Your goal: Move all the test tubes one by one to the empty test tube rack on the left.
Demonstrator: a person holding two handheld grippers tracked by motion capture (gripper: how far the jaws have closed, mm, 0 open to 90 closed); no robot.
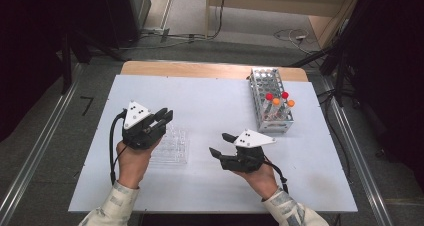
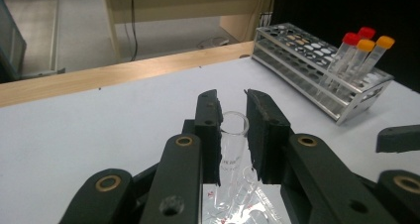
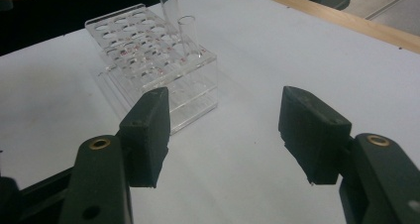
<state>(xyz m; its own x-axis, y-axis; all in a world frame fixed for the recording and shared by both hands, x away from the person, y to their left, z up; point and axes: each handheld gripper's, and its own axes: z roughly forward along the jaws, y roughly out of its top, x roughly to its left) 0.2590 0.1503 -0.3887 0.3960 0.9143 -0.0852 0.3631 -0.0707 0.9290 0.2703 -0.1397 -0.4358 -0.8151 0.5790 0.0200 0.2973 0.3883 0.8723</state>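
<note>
In the high view, the table (image 1: 210, 106) has a flat white top with a wooden strip along its far edge. The left gripper (image 1: 161, 118) is above the clear plastic rack (image 1: 172, 147), which lies toward the near left part of the table. The right gripper (image 1: 221, 144) hovers near the middle of the near edge, its two black jaws spread apart with nothing between them. At the far right side stands a metal rack (image 1: 270, 98), a long box of wire grid. It holds four capped tubes (image 1: 278, 105), two with red caps and two with orange caps.

In the left gripper view, the black jaws are clenched on a glass tube (image 2: 234, 140). The tube is clear, round and open at the top, and its rim rises a little above the pads. Below it the clear rack (image 2: 240, 209) shines with reflections. The metal rack (image 2: 317, 70) is at the right, with the capped tubes (image 2: 354, 60) leaning in it.

In the right gripper view, the jaws are released and stand wide, and between them is only the bare white table (image 3: 277, 60). Beyond them is the clear rack (image 3: 153, 55), a transparent block with rows of round holes. One open glass tube (image 3: 189, 35) stands in a hole at its corner, and the held tube (image 3: 167, 3) hangs just behind it.
</note>
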